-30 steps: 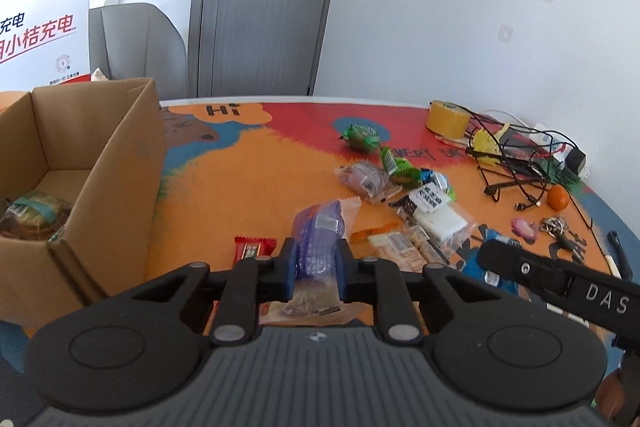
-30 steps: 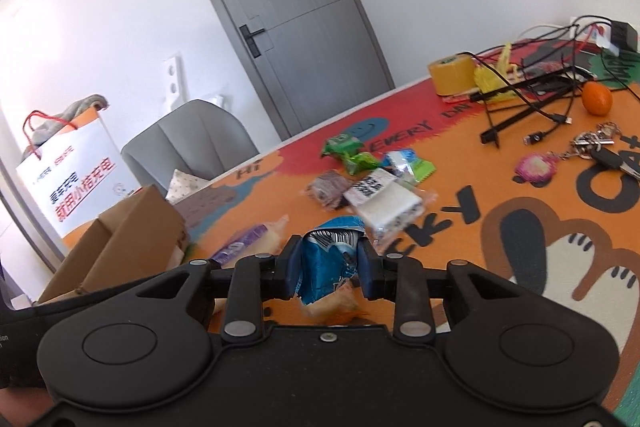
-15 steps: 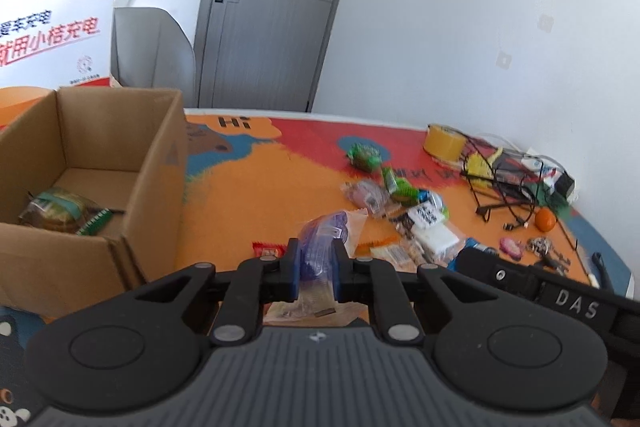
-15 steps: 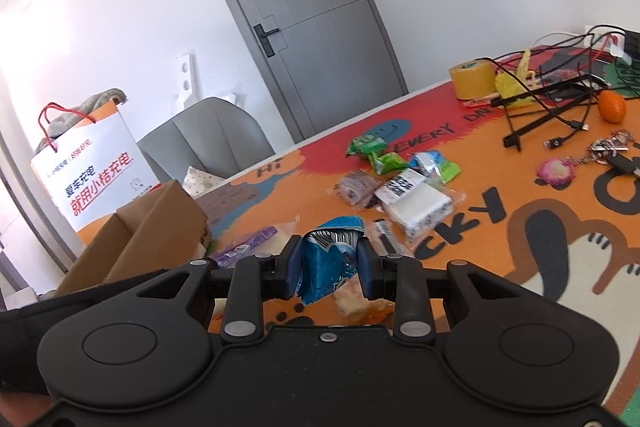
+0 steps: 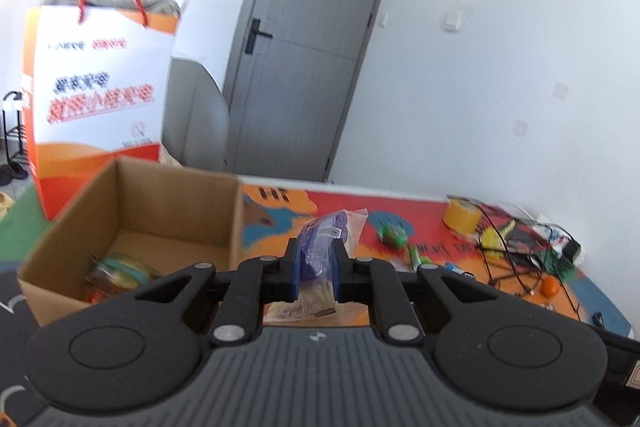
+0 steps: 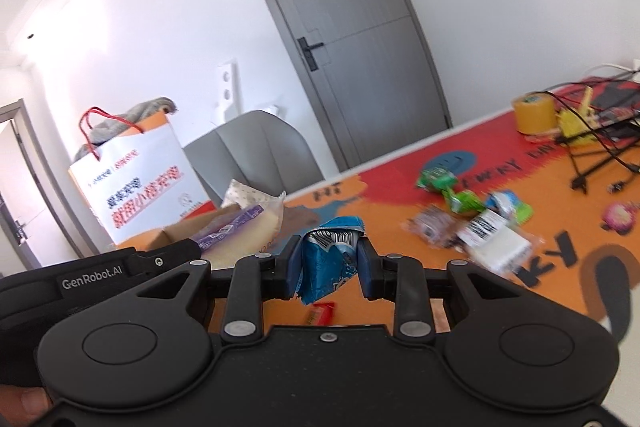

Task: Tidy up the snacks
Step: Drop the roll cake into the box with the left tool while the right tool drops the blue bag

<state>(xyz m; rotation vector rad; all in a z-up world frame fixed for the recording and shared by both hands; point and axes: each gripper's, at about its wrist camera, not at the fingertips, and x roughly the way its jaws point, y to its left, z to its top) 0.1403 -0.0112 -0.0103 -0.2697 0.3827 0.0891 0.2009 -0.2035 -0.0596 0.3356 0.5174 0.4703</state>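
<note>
My left gripper (image 5: 314,267) is shut on a purple-and-clear snack packet (image 5: 326,241), held up off the table just right of an open cardboard box (image 5: 132,207). A wrapped snack (image 5: 116,269) lies on the box floor. My right gripper (image 6: 329,261) is shut on a crumpled blue snack wrapper (image 6: 330,263), also lifted. In the right wrist view the left gripper (image 6: 200,247) and its purple packet (image 6: 232,223) show at the left, in front of the box. Several loose snacks (image 6: 468,223) lie on the orange mat; a small red packet (image 6: 320,313) lies under my right gripper.
A white-and-orange paper bag (image 5: 96,91) stands behind the box, with a grey chair (image 5: 196,123) beside it. A yellow tape roll (image 5: 462,217), black cables (image 5: 516,247), an orange fruit (image 5: 550,287) and a pink trinket (image 6: 620,217) crowd the table's right side.
Both grippers have risen and swung left toward the cardboard box, each still holding its packet. The box and paper bag now fill more of the left wrist view.
</note>
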